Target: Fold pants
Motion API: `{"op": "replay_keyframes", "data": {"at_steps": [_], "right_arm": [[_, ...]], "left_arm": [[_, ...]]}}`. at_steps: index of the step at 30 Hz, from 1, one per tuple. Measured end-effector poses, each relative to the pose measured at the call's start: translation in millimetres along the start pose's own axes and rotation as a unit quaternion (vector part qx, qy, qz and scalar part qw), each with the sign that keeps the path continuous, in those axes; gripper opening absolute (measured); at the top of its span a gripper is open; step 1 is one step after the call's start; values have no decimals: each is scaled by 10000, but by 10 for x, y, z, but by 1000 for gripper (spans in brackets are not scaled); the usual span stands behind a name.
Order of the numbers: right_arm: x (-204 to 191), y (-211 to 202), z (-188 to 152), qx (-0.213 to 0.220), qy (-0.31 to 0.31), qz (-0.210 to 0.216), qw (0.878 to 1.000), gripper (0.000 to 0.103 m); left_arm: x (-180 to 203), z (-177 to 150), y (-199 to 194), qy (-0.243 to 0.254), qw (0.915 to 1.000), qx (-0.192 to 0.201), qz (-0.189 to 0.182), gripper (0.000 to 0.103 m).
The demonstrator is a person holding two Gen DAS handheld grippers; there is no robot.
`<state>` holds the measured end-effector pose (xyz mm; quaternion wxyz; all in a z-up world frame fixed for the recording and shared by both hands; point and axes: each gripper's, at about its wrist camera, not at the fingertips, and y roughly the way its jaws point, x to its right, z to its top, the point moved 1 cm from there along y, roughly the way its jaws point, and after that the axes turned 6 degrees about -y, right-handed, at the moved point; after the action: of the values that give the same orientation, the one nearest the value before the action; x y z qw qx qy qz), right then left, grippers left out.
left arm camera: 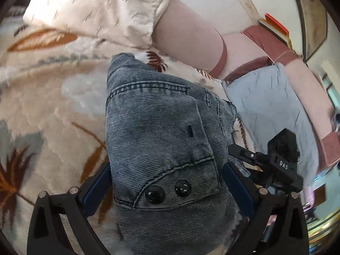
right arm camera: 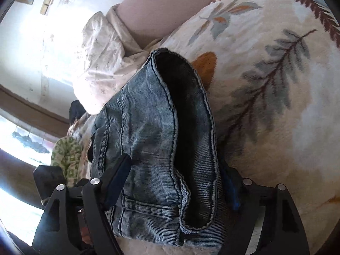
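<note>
The blue-grey denim pants (left arm camera: 161, 127) lie bunched on a cream blanket with a leaf print (left arm camera: 46, 106). In the left wrist view my left gripper (left arm camera: 167, 178) is closed on the waist part with two black buttons (left arm camera: 167, 191); its blue pads (left arm camera: 95, 187) press both sides of the fabric. In the right wrist view my right gripper (right arm camera: 176, 182) grips the pants (right arm camera: 157, 131) at the waistband, whose dark inside opening (right arm camera: 187, 114) faces up. The right gripper also shows in the left wrist view (left arm camera: 269, 161), just right of the pants.
A cream pillow (left arm camera: 102, 8) and pink cushions (left arm camera: 187, 34) lie at the far side of the bed. A light blue pillow (left arm camera: 267, 106) lies to the right. A green patterned cloth (right arm camera: 68, 159) hangs off the bed's left edge. Books (left arm camera: 276, 27) stand by the wall.
</note>
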<state>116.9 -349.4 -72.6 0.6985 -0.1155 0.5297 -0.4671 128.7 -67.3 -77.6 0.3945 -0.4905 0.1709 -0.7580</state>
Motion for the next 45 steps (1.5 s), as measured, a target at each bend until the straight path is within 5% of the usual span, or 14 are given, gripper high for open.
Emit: {"op": "replay_keyframes", "data": {"at_steps": [5,9,17,37,45], "right_arm": [[11,27,1,-30,-21,-66,10000,73],[-6,62,-3,-50,-66,-172,9998,74],[-77,100,-16,3,-236,-306,9993,73],[-226,31,-19,101,-611,-457,9970,27],[-335,-11,-11,175,-719,-495,9960,24]], "left_arm": [[-89,-22,129,-155,9997,-167,-12,101],[-3,-41,133,101,9998,-157,40,82],[156,-43,108,395,9987,-58,329,67],[358,-52,-30,834,9937,236,715,50],[377,-48,-98,834,9937,287,693,46]]}}
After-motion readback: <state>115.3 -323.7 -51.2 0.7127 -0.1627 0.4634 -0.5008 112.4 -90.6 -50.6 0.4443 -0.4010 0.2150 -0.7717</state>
